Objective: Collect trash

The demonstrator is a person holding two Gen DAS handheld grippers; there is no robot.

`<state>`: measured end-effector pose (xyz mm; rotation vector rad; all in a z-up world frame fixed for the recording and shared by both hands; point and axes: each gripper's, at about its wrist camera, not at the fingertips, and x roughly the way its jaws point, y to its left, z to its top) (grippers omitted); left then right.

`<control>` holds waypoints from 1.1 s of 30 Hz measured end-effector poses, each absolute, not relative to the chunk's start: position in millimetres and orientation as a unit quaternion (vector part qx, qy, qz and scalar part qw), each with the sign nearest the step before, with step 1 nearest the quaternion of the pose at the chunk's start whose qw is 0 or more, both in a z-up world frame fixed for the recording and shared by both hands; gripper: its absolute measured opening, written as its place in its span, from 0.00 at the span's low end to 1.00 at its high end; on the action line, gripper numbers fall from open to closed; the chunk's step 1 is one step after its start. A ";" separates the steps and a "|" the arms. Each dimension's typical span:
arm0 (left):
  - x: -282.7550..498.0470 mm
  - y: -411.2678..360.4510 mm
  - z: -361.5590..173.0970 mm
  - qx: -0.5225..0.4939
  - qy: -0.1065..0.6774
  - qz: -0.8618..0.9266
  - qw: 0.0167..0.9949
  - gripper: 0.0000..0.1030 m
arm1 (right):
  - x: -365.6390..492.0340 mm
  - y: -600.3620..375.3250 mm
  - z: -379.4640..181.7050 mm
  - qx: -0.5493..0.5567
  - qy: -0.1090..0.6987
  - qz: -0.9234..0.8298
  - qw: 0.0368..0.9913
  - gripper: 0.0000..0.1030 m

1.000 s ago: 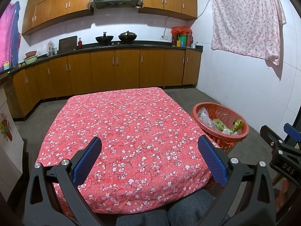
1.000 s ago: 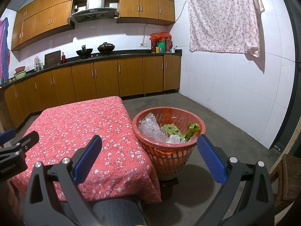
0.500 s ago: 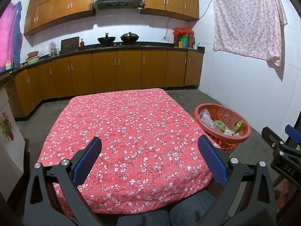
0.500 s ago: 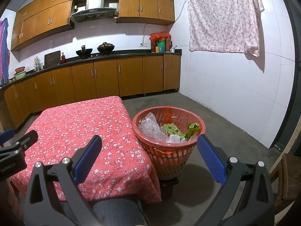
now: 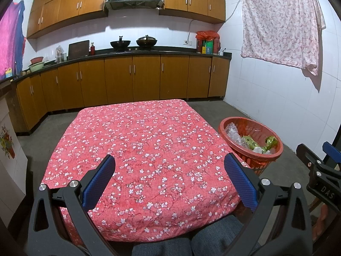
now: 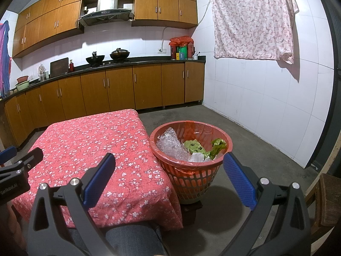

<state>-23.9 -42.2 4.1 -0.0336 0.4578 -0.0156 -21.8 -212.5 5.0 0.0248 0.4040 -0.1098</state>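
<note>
While your 2 grippers, left gripper [image 5: 169, 180] and right gripper [image 6: 169, 179], hang wide apart holding nothing, the orange basket [image 6: 191, 178] beside the red table [image 5: 136, 140] holds bubble wrap [image 6: 170, 144] and green wrappers [image 6: 202, 147].

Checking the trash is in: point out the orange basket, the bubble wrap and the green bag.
orange basket [image 6: 192, 181]: right wrist view, front lattice wall.
bubble wrap [image 6: 170, 145]: right wrist view, middle of the crumpled sheet.
green bag [image 6: 194, 146]: right wrist view, paw-printed face.

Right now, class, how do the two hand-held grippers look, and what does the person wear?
Each hand-held gripper, left and right, has a black frame, silver bolts and blue textured fingers. White lettering marks their sides. The person wears grey trousers.
</note>
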 end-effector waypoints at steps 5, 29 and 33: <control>-24.2 -42.2 4.4 -0.017 0.226 -0.008 0.974 0.98 | -22.8 -212.7 4.3 0.012 0.201 -0.054 0.978 0.96; -24.3 -41.8 2.7 -0.018 0.230 -0.008 0.973 0.98 | -22.5 -213.4 5.1 0.012 0.201 -0.054 0.978 0.96; -23.8 -41.5 3.1 -0.018 0.230 -0.008 0.973 0.98 | -22.4 -213.6 5.2 0.013 0.201 -0.055 0.978 0.96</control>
